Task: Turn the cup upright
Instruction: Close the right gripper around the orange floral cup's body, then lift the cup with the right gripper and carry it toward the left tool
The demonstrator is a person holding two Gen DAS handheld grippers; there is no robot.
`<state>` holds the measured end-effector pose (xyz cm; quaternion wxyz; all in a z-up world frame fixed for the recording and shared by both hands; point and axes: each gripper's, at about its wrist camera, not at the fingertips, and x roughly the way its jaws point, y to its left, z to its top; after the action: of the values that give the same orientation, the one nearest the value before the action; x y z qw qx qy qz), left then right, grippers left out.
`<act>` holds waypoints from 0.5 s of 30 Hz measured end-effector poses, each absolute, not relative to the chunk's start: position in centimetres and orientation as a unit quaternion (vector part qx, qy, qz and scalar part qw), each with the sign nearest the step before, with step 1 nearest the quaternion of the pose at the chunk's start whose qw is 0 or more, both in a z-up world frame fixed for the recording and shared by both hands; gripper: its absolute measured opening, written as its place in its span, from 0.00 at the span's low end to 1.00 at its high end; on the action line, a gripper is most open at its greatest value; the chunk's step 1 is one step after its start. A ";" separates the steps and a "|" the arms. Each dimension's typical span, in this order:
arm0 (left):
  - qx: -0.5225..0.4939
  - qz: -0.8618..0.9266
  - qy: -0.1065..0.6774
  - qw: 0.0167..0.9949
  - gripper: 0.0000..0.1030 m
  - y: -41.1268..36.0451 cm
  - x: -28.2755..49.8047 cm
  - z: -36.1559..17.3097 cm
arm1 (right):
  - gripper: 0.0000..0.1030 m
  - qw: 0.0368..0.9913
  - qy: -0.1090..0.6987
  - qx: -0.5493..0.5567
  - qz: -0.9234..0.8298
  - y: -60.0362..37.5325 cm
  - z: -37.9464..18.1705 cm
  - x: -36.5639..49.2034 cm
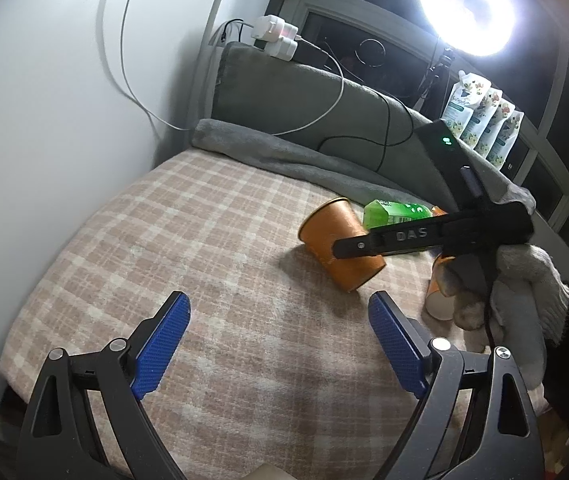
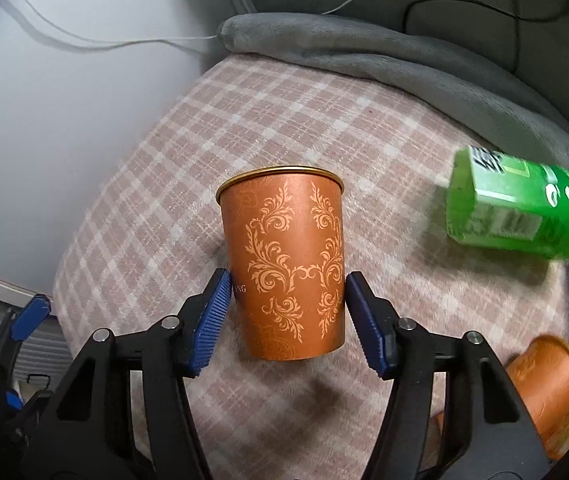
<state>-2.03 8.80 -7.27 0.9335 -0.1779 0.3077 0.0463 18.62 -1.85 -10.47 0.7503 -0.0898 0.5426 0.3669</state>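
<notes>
Right gripper (image 2: 288,304) jaws clamp the orange cup (image 2: 286,264), tilted above the plaid bed (image 2: 324,120); left gripper (image 1: 280,344) jaws spread wide, holding nothing.

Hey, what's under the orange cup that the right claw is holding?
Under the orange cup, gripped by the right claw, lies the pink plaid blanket with the cup's shadow on it. The patch directly beneath its base is hidden by the cup.
</notes>
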 end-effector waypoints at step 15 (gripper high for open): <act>-0.190 -0.019 0.338 0.922 0.87 6.1 -0.4 -7.8 | 0.60 0.757 0.562 0.060 0.328 -11.7 -9.9 13.7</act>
<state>-0.37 6.06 -7.75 0.9216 -0.1902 0.3379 -0.0187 13.67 -11.66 -9.90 0.7569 0.0598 0.5620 0.3282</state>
